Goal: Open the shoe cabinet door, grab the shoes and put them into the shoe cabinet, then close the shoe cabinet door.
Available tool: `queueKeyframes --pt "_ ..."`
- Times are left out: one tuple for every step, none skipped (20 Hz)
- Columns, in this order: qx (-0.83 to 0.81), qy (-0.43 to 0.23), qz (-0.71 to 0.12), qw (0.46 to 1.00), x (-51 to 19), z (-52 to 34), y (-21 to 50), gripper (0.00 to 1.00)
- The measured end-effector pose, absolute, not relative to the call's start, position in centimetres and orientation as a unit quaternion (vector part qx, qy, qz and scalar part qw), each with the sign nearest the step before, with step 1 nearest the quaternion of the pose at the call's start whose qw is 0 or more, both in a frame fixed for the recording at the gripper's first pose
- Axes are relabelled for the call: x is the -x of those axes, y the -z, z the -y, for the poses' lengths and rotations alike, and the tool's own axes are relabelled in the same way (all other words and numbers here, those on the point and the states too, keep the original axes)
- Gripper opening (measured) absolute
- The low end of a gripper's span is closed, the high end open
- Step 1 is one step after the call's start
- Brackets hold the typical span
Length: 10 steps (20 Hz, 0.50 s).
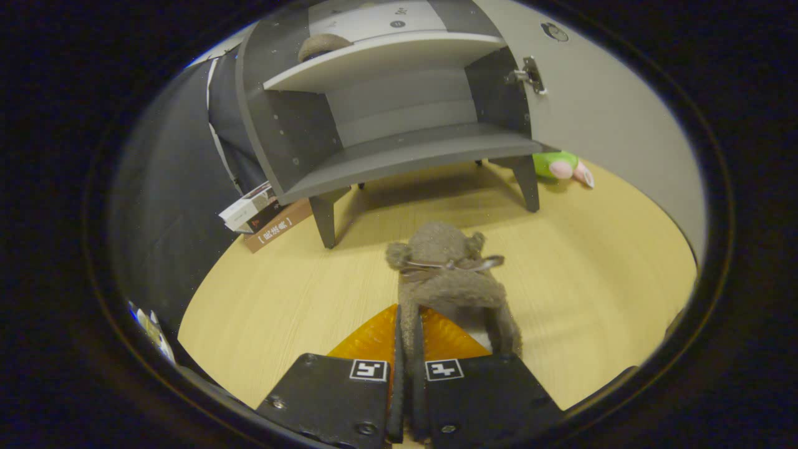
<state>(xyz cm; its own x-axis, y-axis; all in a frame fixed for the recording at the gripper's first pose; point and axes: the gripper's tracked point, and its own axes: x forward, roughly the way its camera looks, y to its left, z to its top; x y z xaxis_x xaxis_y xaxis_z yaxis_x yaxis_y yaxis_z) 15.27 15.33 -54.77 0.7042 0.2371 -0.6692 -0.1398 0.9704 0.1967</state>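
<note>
The cabinet stood beyond me with its door swung wide to the right, so I judged the opening step done; on the upper shelf a brown shoe already lay, which I took for the first of the pair; the lower shelf was bare; what was left, as I read it, was to carry the second shoe across, set it inside, let go, and shut the door

My jaws were drawn nearly together on the slipper, a fuzzy brown one; a thin fold of its edge ran down between my fingers and both pressed on it; the rest of it hung just ahead of them, its bow and two small ears toward the cabinet; whether it had quite cleared the floor I could not tell, though it looked lifted

I was held low and pointed forward and a little downward, aimed roughly at the cabinet's front legs, with the shelves well above my line; I judged I would have to rise and reach forward to get a shelf

Off to the left, some books leaned by the cabinet's side; a green and pink toy lay on the floor behind the right leg, beside the open door; neither stood in my path
</note>
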Motion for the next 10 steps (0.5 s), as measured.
queueKeyframes --pt "-0.063 -0.107 -0.363 0.924 -14.6 -15.0 53.4 0.09" --pt "-0.068 -0.117 -0.357 0.924 -13.9 -15.2 52.0 0.09" --pt "-0.068 -0.125 -0.352 0.925 -13.3 -15.4 50.8 0.09" --pt "-0.061 -0.126 -0.343 0.929 -13.0 -15.2 49.3 0.09" --pt "-0.054 -0.127 -0.327 0.935 -12.9 -14.9 47.6 0.09" --pt "-0.051 -0.130 -0.313 0.939 -12.6 -14.9 45.8 0.09" --pt "-0.052 -0.136 -0.301 0.943 -12.2 -15.1 43.7 0.09" --pt "-0.051 -0.143 -0.287 0.946 -11.9 -15.2 41.7 0.09" --pt "-0.048 -0.149 -0.271 0.950 -11.6 -15.1 39.7 0.09" --pt "-0.039 -0.154 -0.256 0.953 -11.5 -15.0 37.8 0.09"
